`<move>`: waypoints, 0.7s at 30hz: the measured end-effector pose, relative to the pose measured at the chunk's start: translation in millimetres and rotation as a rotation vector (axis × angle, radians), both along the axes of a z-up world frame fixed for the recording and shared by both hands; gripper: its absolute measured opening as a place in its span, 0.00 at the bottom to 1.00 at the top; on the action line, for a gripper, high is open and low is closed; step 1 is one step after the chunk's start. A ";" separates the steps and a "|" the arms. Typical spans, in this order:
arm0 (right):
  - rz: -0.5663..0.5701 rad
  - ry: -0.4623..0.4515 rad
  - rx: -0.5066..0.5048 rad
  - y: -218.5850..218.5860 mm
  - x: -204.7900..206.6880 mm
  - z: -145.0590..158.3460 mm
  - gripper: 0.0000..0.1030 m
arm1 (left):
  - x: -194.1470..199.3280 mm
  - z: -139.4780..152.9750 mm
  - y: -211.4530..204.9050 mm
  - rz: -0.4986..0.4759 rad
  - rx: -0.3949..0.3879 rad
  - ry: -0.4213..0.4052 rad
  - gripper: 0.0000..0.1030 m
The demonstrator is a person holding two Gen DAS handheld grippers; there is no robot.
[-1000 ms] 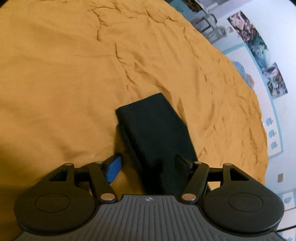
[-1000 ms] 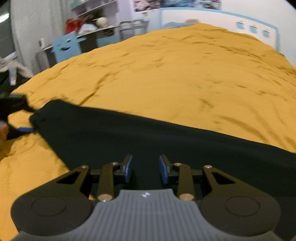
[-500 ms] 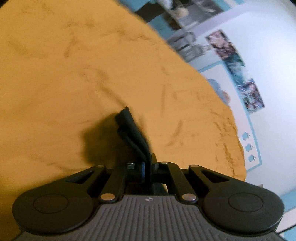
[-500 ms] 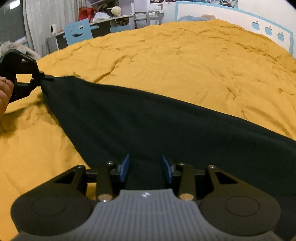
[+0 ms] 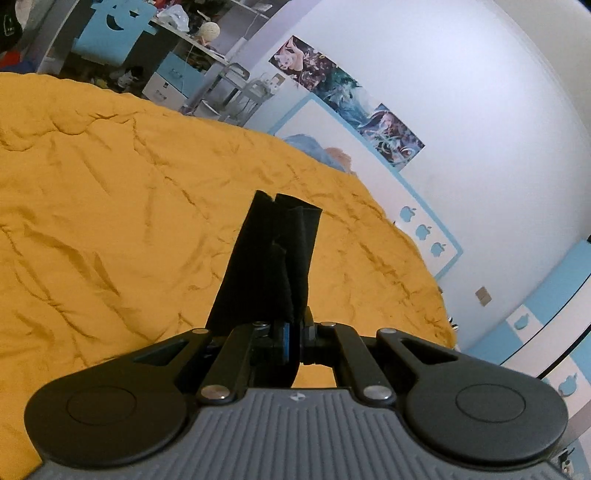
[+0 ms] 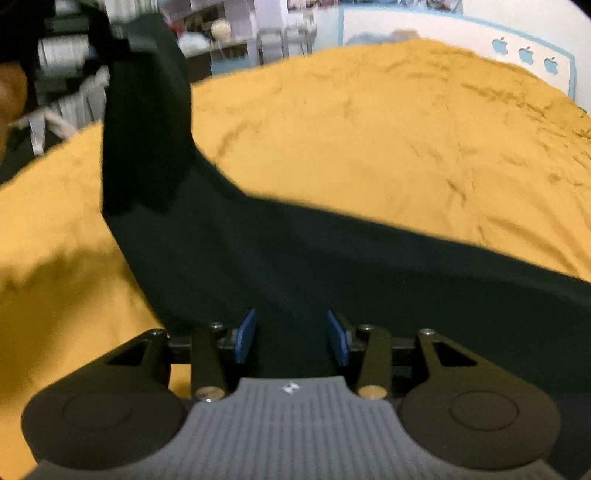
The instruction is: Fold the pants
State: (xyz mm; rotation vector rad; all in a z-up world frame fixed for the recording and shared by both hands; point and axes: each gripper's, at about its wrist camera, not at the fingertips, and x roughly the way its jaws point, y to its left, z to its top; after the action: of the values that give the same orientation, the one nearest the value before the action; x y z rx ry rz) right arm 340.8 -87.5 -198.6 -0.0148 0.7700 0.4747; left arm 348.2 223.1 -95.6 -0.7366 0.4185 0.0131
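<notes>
The black pants (image 6: 332, 266) lie across the orange bedspread (image 6: 406, 140). My left gripper (image 5: 293, 341) is shut on one end of the pants (image 5: 273, 254) and holds that end up above the bed; the fabric sticks up from the jaws in folds. In the right wrist view that lifted end (image 6: 144, 122) hangs at the upper left from the left gripper (image 6: 99, 33). My right gripper (image 6: 291, 336) is open, its blue pads (image 6: 245, 336) apart just over the flat middle of the pants, holding nothing.
The wrinkled orange bedspread (image 5: 110, 221) covers the whole bed. Behind it stand a cluttered desk with a blue chair (image 5: 110, 33), a white wall with posters (image 5: 347, 96) and a blue-trimmed headboard (image 6: 517, 48).
My left gripper shut on the pants' end and lifted it high off the bed, tilting upward. My right gripper stayed open over the middle of the pants.
</notes>
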 end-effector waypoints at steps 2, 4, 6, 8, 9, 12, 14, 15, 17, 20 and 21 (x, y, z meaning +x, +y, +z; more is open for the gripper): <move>0.015 -0.020 0.011 10.3 4.7 -1.2 0.38 | -3.0 -5.3 4.0 0.008 -0.017 0.003 0.04; 0.043 -0.001 -0.009 22.7 9.9 -9.4 0.38 | -7.3 -7.1 7.9 0.011 -0.029 0.002 0.04; 0.062 0.023 -0.080 35.6 12.3 -25.6 0.39 | -9.5 -5.4 7.4 -0.018 -0.025 0.001 0.04; 0.067 0.005 -0.088 36.7 9.6 -27.5 0.39 | -7.7 0.3 0.6 -0.066 0.019 0.002 0.04; 0.059 0.006 -0.056 31.4 8.6 -24.0 0.39 | -8.1 3.3 -6.6 -0.091 0.061 0.003 0.04; 0.005 0.006 0.020 9.3 5.0 -13.5 0.39 | -8.0 9.4 -37.8 -0.175 0.193 0.004 0.04; -0.038 0.000 0.047 -7.7 1.8 -7.2 0.39 | -7.5 8.4 -60.4 -0.230 0.261 0.008 0.04; -0.058 0.005 0.060 -17.6 1.2 -5.1 0.39 | -7.7 5.9 -70.8 -0.257 0.280 0.011 0.04; -0.101 0.011 0.082 -36.8 -0.6 -1.3 0.39 | -6.0 0.4 -93.2 -0.309 0.319 0.023 0.04; -0.160 0.013 0.111 -65.1 -7.5 3.7 0.39 | -4.1 -9.1 -127.1 -0.383 0.387 0.037 0.04; -0.179 0.012 0.114 -74.4 -9.6 5.1 0.39 | -3.8 -12.5 -138.8 -0.411 0.410 0.040 0.04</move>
State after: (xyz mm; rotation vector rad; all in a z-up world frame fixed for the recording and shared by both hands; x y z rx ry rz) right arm 331.1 -161.9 -193.4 0.1620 0.7471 0.3475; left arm 344.5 84.3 -108.2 -0.2386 0.5784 -0.2659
